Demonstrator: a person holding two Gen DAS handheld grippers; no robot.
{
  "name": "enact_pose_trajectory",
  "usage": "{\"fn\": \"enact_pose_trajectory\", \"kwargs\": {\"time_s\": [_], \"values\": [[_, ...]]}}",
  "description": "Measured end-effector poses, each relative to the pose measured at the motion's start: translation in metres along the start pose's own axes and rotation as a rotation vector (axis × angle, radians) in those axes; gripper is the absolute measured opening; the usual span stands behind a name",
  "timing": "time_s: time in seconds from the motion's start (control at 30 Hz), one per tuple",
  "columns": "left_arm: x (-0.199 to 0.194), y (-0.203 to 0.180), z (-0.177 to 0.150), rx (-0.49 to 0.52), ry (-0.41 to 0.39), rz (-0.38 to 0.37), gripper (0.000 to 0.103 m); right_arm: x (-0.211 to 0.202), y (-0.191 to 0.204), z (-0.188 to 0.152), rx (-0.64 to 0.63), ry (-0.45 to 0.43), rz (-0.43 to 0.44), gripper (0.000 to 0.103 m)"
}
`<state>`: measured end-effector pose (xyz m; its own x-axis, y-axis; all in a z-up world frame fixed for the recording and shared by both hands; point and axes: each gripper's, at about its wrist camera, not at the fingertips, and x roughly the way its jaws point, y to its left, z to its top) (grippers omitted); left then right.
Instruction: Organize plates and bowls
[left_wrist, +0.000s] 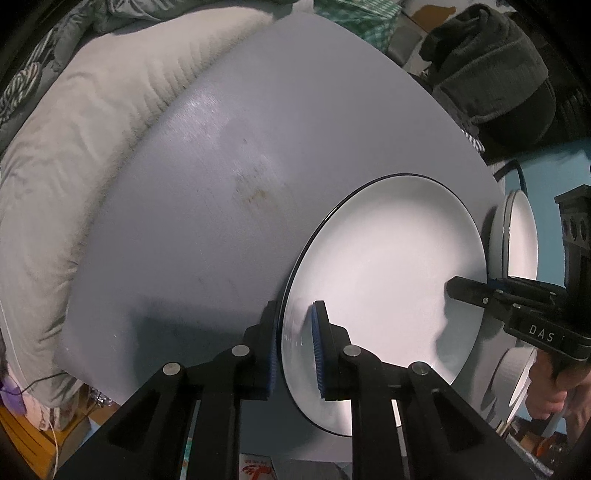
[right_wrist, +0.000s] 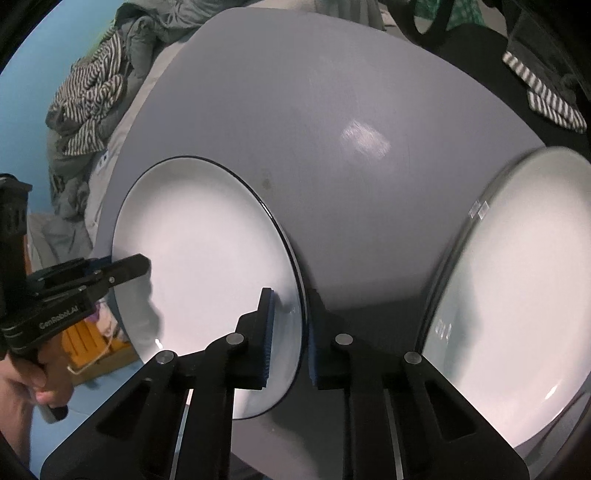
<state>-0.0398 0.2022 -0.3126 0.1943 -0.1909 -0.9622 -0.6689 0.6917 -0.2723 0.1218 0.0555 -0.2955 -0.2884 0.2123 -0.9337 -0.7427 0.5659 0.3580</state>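
Left gripper (left_wrist: 295, 347) is pinching the near-left rim of the white plate (left_wrist: 384, 266): one blue pad is lying on the plate's upper face, the other is sitting under the rim at the table side. Right gripper (right_wrist: 290, 339) is pinching the same plate (right_wrist: 207, 258) at its opposite edge, again with one pad on top and one below the dark-lined rim. I am seeing each tool from the other's camera as well (right tool's finger (left_wrist: 469, 290) reaching onto the plate from the right, left tool's finger (right_wrist: 125, 269) from the left), so both grips are confirmed twice.

The plate is sitting on the grey table (left_wrist: 207, 221), toward its near side; whether it is lifted clear of the top I cannot tell.

A second white dish (right_wrist: 517, 295) is lying just beside it on the right, slightly blurred in the right wrist view. A hand (right_wrist: 22, 384) is gripping the left tool's handle. Pale bedding (left_wrist: 74, 155) is bordering the table's far-left edge, with striped cloth (right_wrist: 88, 99) heaped behind.
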Motion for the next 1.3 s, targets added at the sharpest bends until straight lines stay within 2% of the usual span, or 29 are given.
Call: {"fn": "enact_pose_trajectory", "kwargs": {"time_s": [0.4, 0.67, 1.07, 1.3], "values": [[-0.025, -0.034, 0.001, 0.067, -0.023, 0.001, 0.016, -0.030, -0.015, -0.017, 0.033, -0.040, 0.004, 0.016], [-0.038, -0.080, 0.016, 0.160, -0.049, 0.010, 0.016, -0.059, -0.030, -0.018, 0.082, -0.080, -0.002, 0.016], [-0.019, -0.184, 0.042, 0.330, -0.029, -0.007, 0.016, -0.105, -0.115, -0.045, 0.260, -0.155, 0.009, 0.016], [0.000, -0.215, 0.054, 0.372, -0.007, 0.012, 0.017, -0.118, -0.158, -0.052, 0.338, -0.165, -0.003, 0.016]]}}
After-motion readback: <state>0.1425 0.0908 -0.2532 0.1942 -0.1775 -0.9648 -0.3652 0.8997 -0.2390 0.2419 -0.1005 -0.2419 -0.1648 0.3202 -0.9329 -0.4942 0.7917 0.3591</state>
